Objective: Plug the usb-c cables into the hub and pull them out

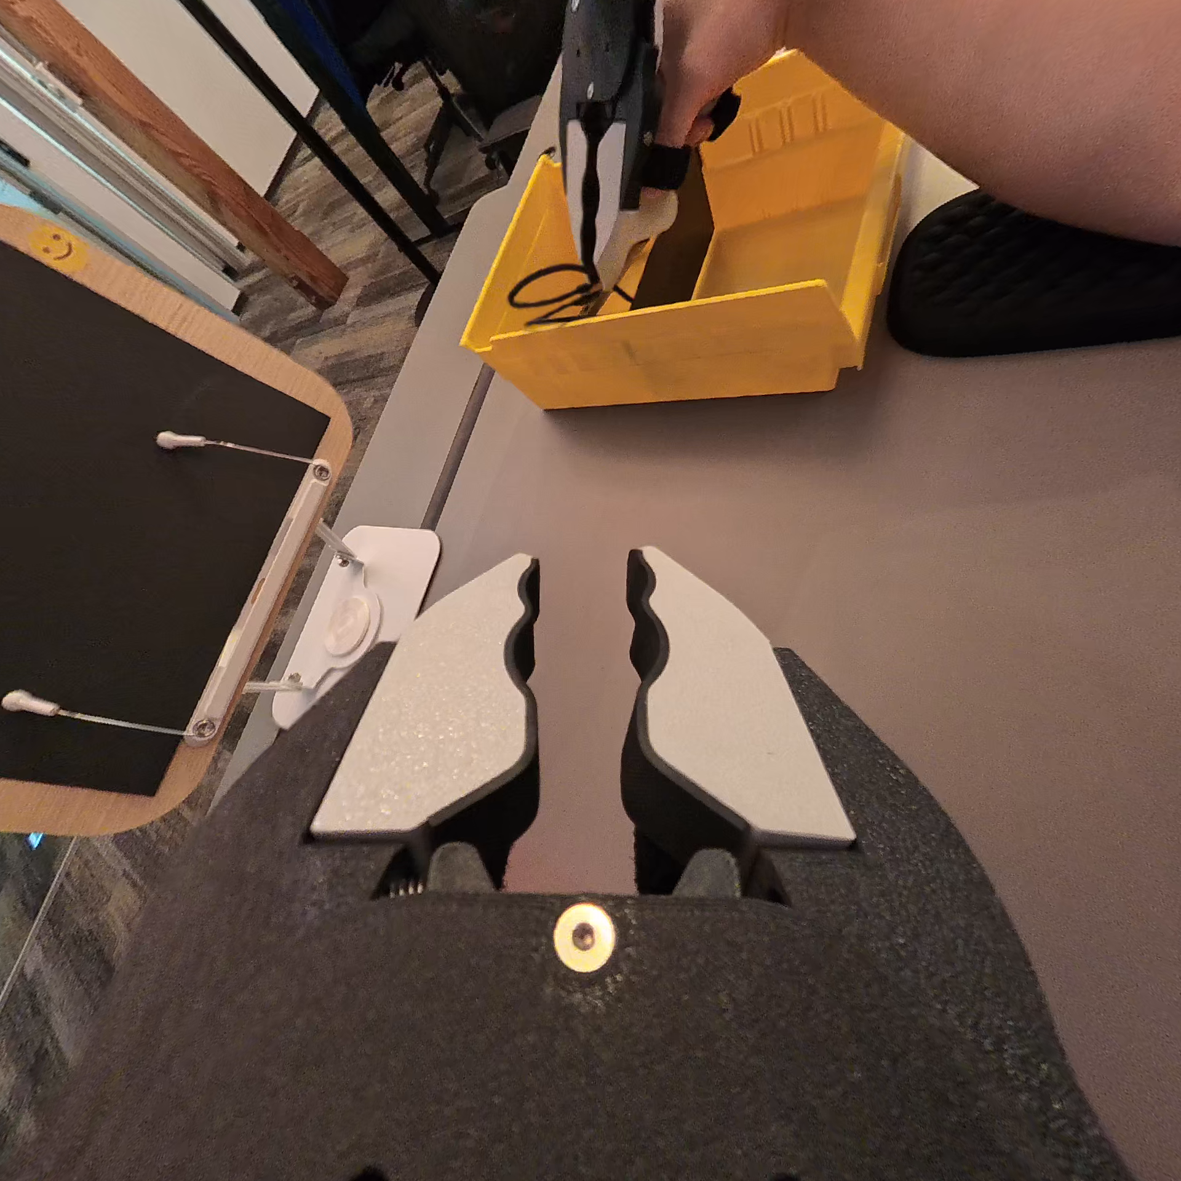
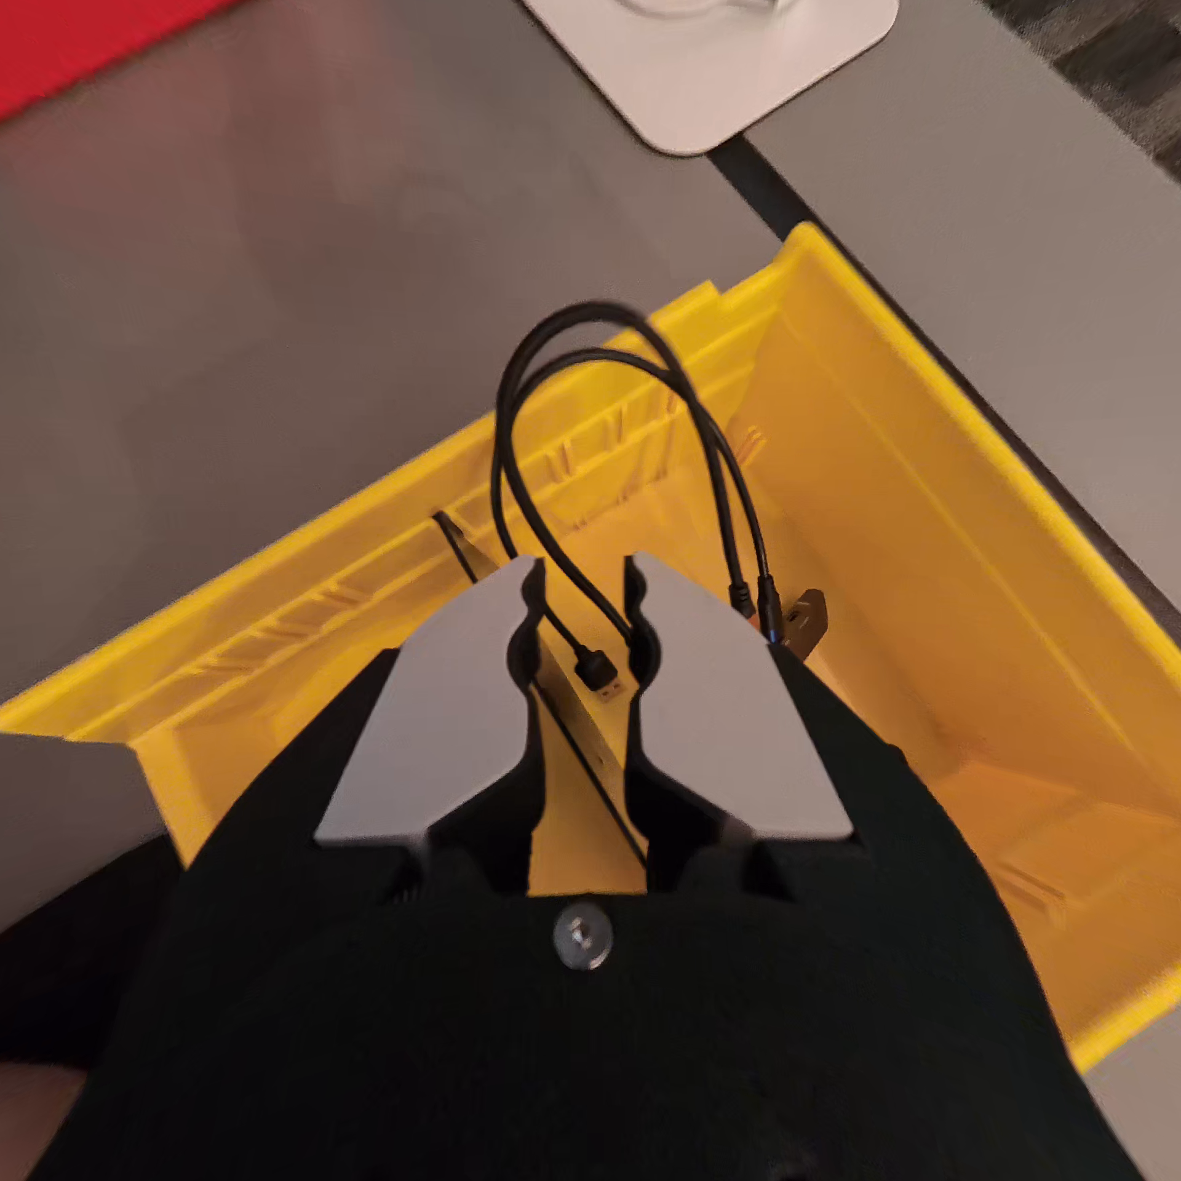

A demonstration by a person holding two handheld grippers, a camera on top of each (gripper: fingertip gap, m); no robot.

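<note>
A yellow bin (image 1: pixel 671 364) stands on the grey table (image 1: pixel 831 543). My left gripper (image 1: pixel 583 562) is open and empty, low over the table in front of the bin. My right gripper (image 1: pixel 597 287) reaches down into the bin's left compartment. In the right wrist view, the right gripper (image 2: pixel 583 565) is open over the bin (image 2: pixel 895 447). Looped black cables (image 2: pixel 594 308) rise between its fingertips. One loose plug (image 2: pixel 597 676) lies between the jaws. Two cable ends sit in a small dark hub (image 2: pixel 806 617), which is mostly hidden behind the right finger.
A wood-framed black board (image 1: pixel 128 543) on a white stand base (image 1: pixel 390 575) is at the table's left edge; the base also shows in the right wrist view (image 2: pixel 716 64). A black padded rest (image 1: pixel 1022 275) lies right of the bin. A person's arm (image 1: pixel 958 96) crosses above. Across from one pair of fingers to the other is roughly 30 cm.
</note>
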